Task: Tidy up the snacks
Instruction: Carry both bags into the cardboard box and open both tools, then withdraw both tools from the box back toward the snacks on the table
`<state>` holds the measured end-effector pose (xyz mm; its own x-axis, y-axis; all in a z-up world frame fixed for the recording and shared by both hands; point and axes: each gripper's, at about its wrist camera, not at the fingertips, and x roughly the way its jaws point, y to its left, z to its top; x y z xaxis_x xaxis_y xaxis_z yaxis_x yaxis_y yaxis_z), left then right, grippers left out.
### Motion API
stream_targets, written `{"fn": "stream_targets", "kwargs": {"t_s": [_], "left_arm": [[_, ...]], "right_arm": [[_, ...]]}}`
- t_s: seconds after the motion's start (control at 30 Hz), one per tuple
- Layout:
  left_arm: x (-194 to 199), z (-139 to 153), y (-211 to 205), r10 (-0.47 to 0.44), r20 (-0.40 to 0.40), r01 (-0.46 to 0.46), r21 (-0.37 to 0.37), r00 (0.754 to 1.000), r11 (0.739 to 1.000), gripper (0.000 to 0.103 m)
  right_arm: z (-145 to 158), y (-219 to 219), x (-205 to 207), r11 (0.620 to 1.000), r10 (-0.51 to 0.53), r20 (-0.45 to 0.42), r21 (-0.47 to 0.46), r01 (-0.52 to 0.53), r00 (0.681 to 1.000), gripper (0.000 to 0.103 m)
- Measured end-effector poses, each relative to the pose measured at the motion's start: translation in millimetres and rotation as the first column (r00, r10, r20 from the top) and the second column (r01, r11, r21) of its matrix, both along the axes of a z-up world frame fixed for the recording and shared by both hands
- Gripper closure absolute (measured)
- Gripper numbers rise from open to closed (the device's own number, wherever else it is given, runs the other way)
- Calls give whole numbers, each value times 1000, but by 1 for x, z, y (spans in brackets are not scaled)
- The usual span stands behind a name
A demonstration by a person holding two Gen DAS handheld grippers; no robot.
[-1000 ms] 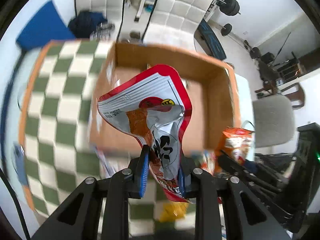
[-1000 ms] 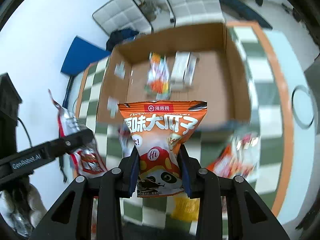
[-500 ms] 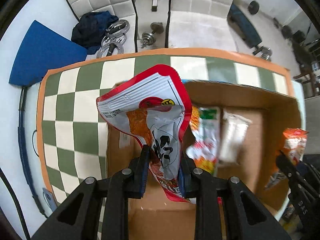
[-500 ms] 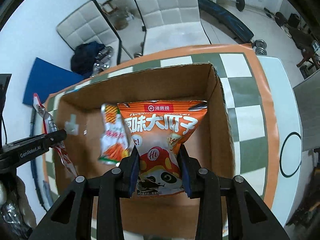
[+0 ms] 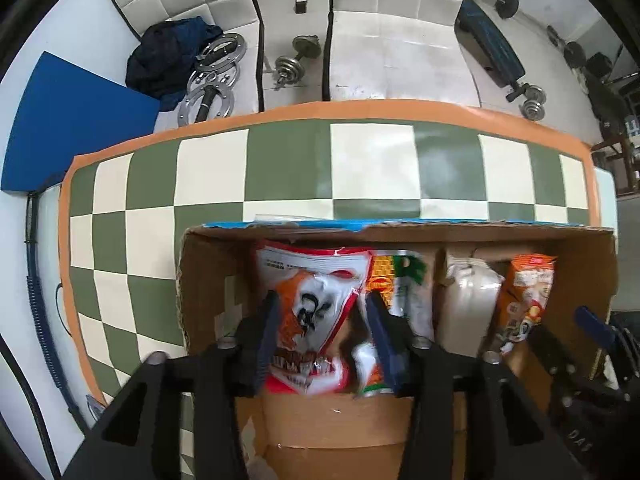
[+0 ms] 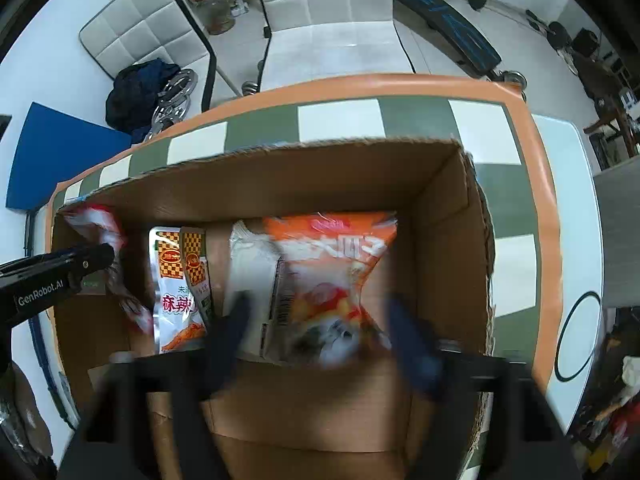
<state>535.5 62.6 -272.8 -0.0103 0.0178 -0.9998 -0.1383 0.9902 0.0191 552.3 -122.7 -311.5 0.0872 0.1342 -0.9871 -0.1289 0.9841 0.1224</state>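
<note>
Inside the cardboard box (image 5: 208, 264), the left gripper (image 5: 322, 328) pointed down with its jaws opening; the red-and-white snack bag (image 5: 316, 300) stood between the blue pads (image 5: 269, 332), which had parted from its sides and no longer pressed on it. The bag's crimped lower edge sat just below the pads, and its top leaned toward the far wall of the box. One large black character showed on its silver face; the smaller print was too fine to read.

Just to the right of that bag lay an orange-and-green checked packet (image 5: 394, 280), then a pale white package (image 5: 466, 300), then the orange panda bag (image 5: 528, 300) — all inside the same box.

In the right wrist view, the right gripper (image 6: 316, 332) also pointed down into the box (image 6: 440, 216), jaws opening and blurred. The orange panda bag (image 6: 332, 272) lay between the fingers (image 6: 236, 320) but apart from them, its top toward the far wall. White characters ran across its upper band, too smeared to read. Beside it to the left sat the white package (image 6: 252, 264), with a barcode on its edge, and then two checked packets (image 6: 180, 276) bearing red characters. At the far left the red-and-white bag (image 6: 100, 224) showed above the other tool's arm, which carried the word "GenRobot.AI".

The box stood on a green-and-cream checked tablecloth (image 5: 208, 176) with an orange border.
</note>
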Motion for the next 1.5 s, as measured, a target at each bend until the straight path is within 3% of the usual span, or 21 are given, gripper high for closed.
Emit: {"fn": "stream_targets", "kwargs": {"t_s": [0.03, 0.07, 0.23, 0.53, 0.73, 0.87, 0.97, 1.13, 1.3, 1.5], "left_arm": [[-1, 3, 0, 0, 10, 0, -6, 1000, 1000, 29], [-2, 5, -1, 0, 15, 1, -6, 1000, 1000, 24], [-11, 22, -1, 11, 59, -10, -23, 998, 1000, 15], [-56, 68, -6, 18, 147, -10, -61, 989, 998, 8], [-117, 113, -13, 42, 236, -30, -57, 971, 998, 8], [-166, 125, -19, 63, 268, -57, -31, 961, 998, 8], [-200, 111, -18, 107, 237, -101, -37, 966, 994, 8], [-234, 61, -9, 174, 121, -168, -64, 977, 984, 8], [-255, 13, 0, 202, 41, -201, -35, 978, 979, 8], [-261, -28, 9, 193, -20, -193, 2, 981, 981, 8]], "right_arm": [[1, 1, 0, 1000, 4, -2, 1, -4, 1000, 19], [2, 2, 0, 1000, 8, -3, 2, -8, 1000, 18], [10, 3, -7, 1000, 23, -4, 2, -23, 1000, 15], [41, 2, -40, 998, 43, 34, 41, -45, 998, 12], [80, -16, -85, 991, 64, 81, 111, -73, 995, 11], [98, -40, -133, 984, 105, 92, 137, -117, 990, 10], [95, -59, -168, 983, 139, 74, 109, -146, 988, 10], [53, -83, -217, 982, 186, -22, 22, -186, 982, 10], [5, -95, -237, 986, 168, -108, 12, -168, 980, 10], [-27, -88, -247, 981, 190, -150, -3, -193, 970, 10]]}}
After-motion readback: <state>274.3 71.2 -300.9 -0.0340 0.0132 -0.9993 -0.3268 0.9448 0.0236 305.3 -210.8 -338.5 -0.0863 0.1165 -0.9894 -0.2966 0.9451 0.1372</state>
